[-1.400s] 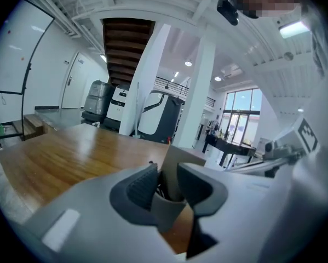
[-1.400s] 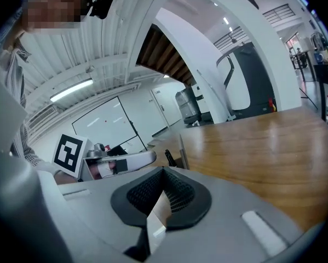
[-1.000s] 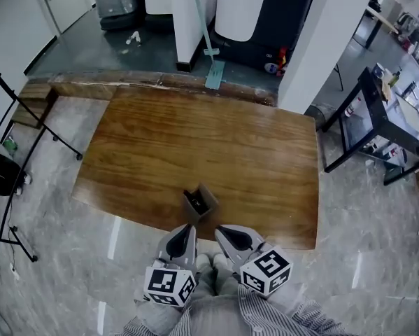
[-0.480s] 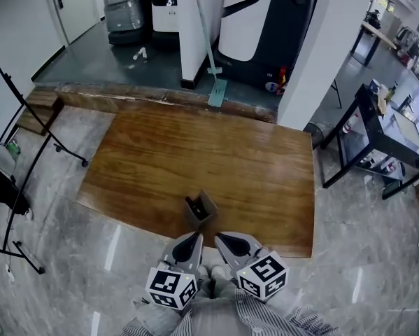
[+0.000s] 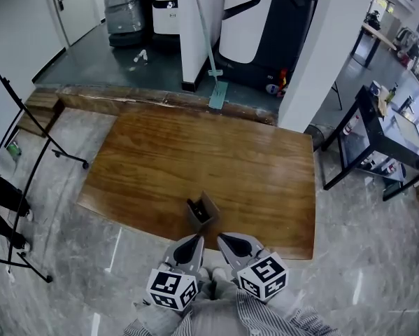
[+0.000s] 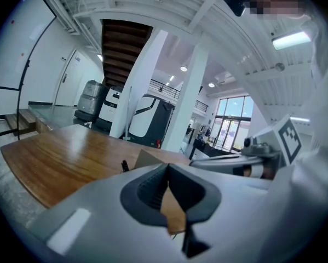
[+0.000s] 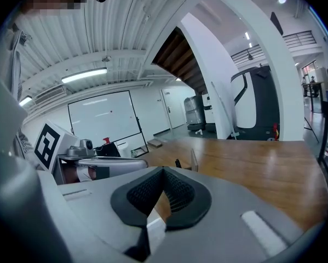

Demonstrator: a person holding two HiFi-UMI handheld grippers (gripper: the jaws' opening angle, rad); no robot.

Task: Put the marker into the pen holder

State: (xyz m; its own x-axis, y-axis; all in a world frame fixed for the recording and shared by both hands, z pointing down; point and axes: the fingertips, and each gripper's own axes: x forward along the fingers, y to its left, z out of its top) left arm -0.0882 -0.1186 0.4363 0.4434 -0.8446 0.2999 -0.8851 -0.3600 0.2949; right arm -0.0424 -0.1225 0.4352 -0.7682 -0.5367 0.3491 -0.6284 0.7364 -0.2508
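A small brown pen holder (image 5: 203, 209) stands near the front edge of the wooden table (image 5: 195, 156). A dark marker (image 5: 194, 206) sticks up inside it. The marker's black tip (image 6: 124, 165) shows beside the holder (image 6: 147, 159) in the left gripper view, and the tip (image 7: 178, 163) and holder (image 7: 194, 159) also show in the right gripper view. My left gripper (image 5: 193, 242) and right gripper (image 5: 223, 240) hang side by side just in front of the table's edge, below the holder. Both are shut with nothing between their jaws.
A black tripod stand (image 5: 27, 180) stands on the marble floor at the left. A black-framed table (image 5: 380, 128) is at the right. A white pillar (image 5: 321, 54) and white machines (image 5: 254, 16) rise behind the wooden table. A low wooden step (image 5: 41, 110) lies at the back left.
The head view has tipped slightly, so the table and holder sit a little lower in the picture. Both grippers have stayed shut and close to the body.
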